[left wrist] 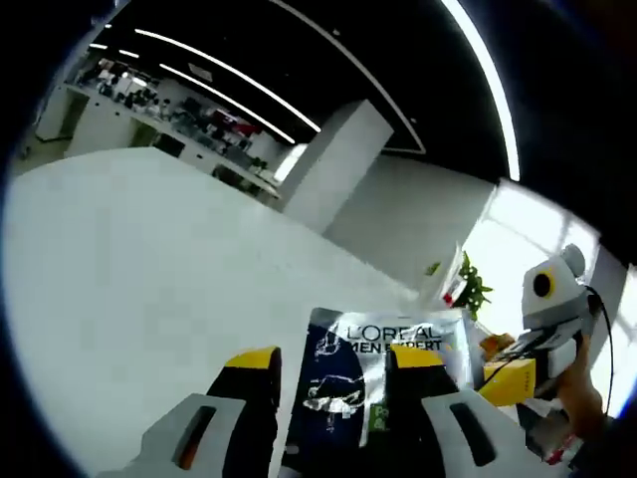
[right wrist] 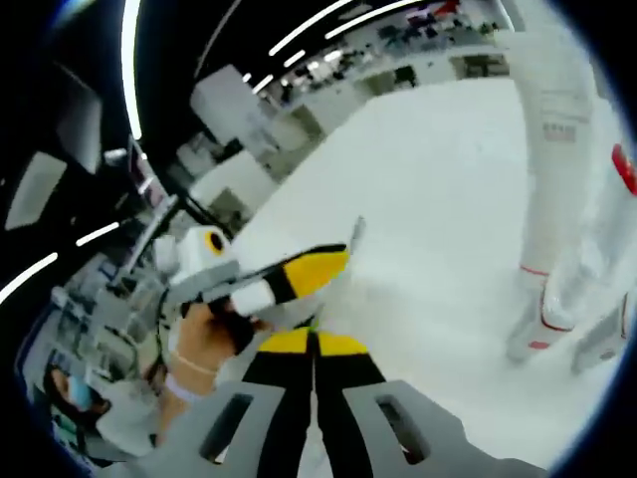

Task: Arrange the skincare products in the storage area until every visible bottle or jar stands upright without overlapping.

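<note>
**Tool status and hazards: left tool loaded, right tool closed**

Left tool (left wrist: 333,383) grips a dark blue and silver L'Oréal Men Expert pack (left wrist: 383,373) between its yellow-tipped jaws, held up off the white bench (left wrist: 149,269). In the left gripper view the right tool (left wrist: 532,373) sits off to the side, near but apart from the pack. In the right gripper view the right tool (right wrist: 314,344) has its jaws pressed together with nothing between them, and the left tool (right wrist: 289,279) crosses just ahead of it, held by a hand (right wrist: 204,344).

Tall white bottles (right wrist: 562,189) with red trim stand at the far side of the right gripper view, on the bench and well apart from both tools.

Hazards from this state:

1. Slip. You appear to hold the pack near its lower part, with most of it above the jaws. A fast tilt may let it pivot or drop.
2. Tool collision. Both tools are close together. Moving either across the other may knock the pack loose.
3. Toppling. Setting the pack down tilted may leave it lying flat.
4. Knock-over. Placing it tight against the white bottles may tip them or create overlap. Choose bare bench beside them.
</note>
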Demonstrator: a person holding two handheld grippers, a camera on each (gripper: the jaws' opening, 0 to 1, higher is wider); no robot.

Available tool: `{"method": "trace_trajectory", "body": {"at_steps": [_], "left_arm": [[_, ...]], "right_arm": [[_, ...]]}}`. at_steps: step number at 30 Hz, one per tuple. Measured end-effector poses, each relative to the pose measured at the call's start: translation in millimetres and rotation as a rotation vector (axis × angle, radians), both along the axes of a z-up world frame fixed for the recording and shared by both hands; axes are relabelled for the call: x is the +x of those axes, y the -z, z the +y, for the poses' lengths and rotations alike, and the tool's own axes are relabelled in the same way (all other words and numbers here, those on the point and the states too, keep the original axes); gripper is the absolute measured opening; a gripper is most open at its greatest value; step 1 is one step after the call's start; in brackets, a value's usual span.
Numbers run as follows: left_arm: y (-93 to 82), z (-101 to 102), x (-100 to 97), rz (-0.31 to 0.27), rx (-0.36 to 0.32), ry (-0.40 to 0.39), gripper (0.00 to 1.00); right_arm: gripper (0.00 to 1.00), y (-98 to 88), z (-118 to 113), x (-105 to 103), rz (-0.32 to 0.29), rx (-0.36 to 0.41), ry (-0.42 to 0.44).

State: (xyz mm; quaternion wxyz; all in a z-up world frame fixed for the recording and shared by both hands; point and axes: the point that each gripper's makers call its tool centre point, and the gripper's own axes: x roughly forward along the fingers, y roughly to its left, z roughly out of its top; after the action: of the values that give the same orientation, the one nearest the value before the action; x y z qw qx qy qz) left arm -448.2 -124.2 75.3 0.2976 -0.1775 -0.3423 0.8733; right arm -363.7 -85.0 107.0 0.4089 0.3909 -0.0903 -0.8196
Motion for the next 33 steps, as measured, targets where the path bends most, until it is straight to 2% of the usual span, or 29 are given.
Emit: {"method": "trace_trajectory", "body": {"at_steps": [2,5,8,12,16,19,22,23,26,28,33], "left_arm": [[-8.7,-2.6,0.8,0.001,0.115,-0.001,0.53],[-16.4,-10.3,-0.9,-0.002,0.218,-0.013,0.53],[-16.1,-21.9,-8.4,0.0,0.248,-0.054,0.53],[-13.2,-22.3,-9.3,-0.017,0.283,-0.045,0.53],[-24.5,-20.9,-4.6,-0.004,0.398,-0.025,0.53],[-37.8,-18.1,6.1,0.028,0.504,0.012,0.52],[-56.5,-16.6,13.1,0.08,0.608,0.075,0.52],[-68.0,-15.6,18.4,0.118,0.661,0.116,0.51],[-95.1,-11.8,35.5,0.218,0.761,0.226,0.51],[-108.6,-3.4,51.4,0.272,0.776,0.313,0.51],[-126.4,16.2,81.5,0.375,0.719,0.47,0.4]], "right_arm": [[0.0,-5.5,-2.0,1.2,0.017,0.009,-0.01],[0.0,-14.9,-4.6,1.4,0.031,0.003,-0.02],[0.0,-28.5,-11.0,3.7,0.051,-0.026,-0.033],[0.0,-42.8,-16.4,2.0,0.074,-0.028,-0.046],[0.0,-56.0,-19.5,5.6,0.103,-0.02,-0.065],[0.0,-74.4,-16.8,-4.5,0.135,-0.02,-0.076],[0.0,-92.3,-16.4,-3.8,0.168,-0.048,-0.082],[0.0,-97.5,-16.4,-1.6,0.178,-0.061,-0.084],[0.0,-115.4,-14.3,-1.7,0.199,-0.114,-0.099],[0.0,-124.6,-11.7,1.2,0.211,-0.141,-0.119],[0.0,-149.8,-4.9,3.4,0.247,-0.243,-0.133]]}}
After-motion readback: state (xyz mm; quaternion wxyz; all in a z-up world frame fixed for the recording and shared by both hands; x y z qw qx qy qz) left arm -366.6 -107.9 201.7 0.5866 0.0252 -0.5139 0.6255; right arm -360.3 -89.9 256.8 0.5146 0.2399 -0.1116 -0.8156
